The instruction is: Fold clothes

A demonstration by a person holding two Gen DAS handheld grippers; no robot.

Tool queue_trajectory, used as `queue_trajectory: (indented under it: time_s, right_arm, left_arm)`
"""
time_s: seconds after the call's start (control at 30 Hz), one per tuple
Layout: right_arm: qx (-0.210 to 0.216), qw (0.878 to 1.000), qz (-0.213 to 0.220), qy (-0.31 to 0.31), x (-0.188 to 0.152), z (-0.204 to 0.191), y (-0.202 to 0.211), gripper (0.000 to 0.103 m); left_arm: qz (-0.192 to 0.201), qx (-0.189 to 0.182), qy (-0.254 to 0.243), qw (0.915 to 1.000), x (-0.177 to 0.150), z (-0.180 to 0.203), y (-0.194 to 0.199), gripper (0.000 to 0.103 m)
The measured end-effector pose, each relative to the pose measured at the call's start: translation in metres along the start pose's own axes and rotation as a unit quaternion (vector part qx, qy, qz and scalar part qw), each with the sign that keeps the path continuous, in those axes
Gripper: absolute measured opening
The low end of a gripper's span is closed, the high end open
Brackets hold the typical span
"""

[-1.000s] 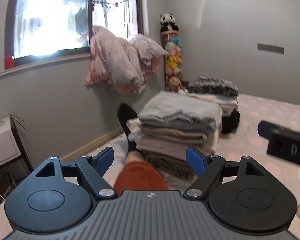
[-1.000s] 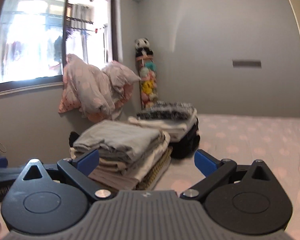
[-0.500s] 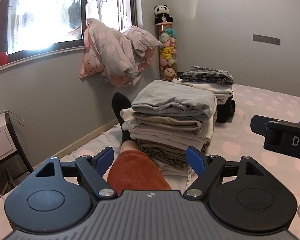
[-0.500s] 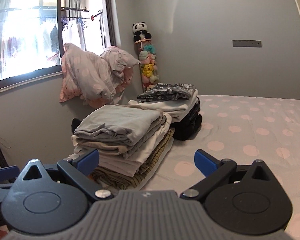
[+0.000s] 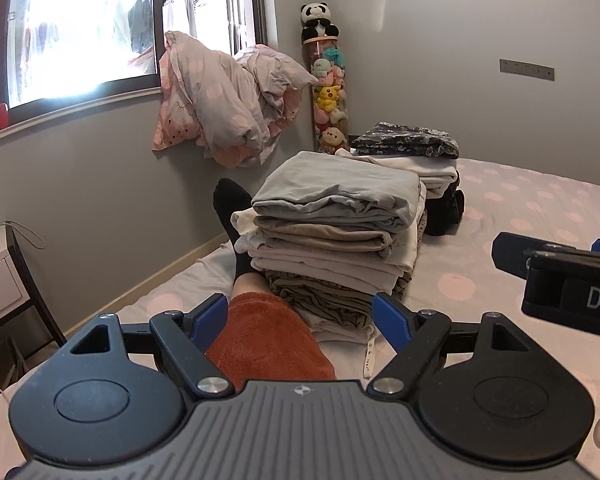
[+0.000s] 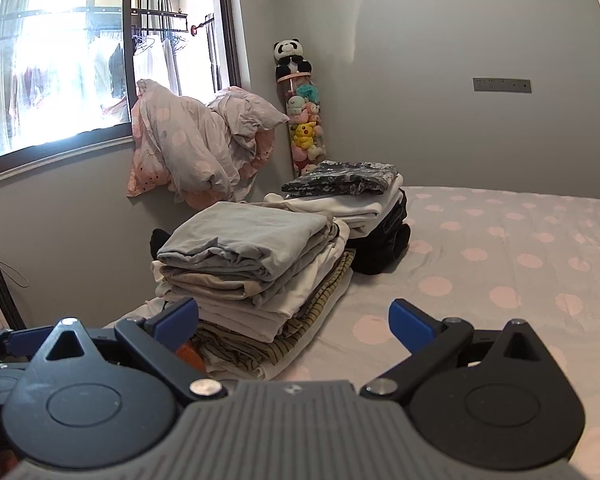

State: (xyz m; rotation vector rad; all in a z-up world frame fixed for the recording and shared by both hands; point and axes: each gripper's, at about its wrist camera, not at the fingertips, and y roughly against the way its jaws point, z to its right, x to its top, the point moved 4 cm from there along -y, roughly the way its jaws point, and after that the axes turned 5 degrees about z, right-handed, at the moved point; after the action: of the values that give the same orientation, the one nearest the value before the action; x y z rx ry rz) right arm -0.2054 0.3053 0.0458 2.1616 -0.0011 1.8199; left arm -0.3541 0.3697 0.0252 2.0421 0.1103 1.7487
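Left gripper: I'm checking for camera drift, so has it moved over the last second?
Yes. The left gripper has tilted downward: the wall socket strip and panda toy now sit higher in its view than before.

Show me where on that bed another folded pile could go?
The dotted sheet lies bare right of the near stack and the far stack, out to the grey wall. The window side is crowded: both stacks and a leg.

Left claw sits wide open and empty over an orange-clad leg, black sock poking up beside the folded stack on the dotted bed.
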Motion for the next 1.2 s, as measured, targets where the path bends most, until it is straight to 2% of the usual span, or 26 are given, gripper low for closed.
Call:
queue_trajectory:
  time_s: [1.2]
  right_arm:
    - [-0.01, 1.0, -0.021, 0.015, -0.0049, -0.002, -0.0032, 0.102]
  left_arm:
    - [-0.024, 0.004, 0.011, 0.9996, -0.0036, -0.0037, -0.0048, 0.094]
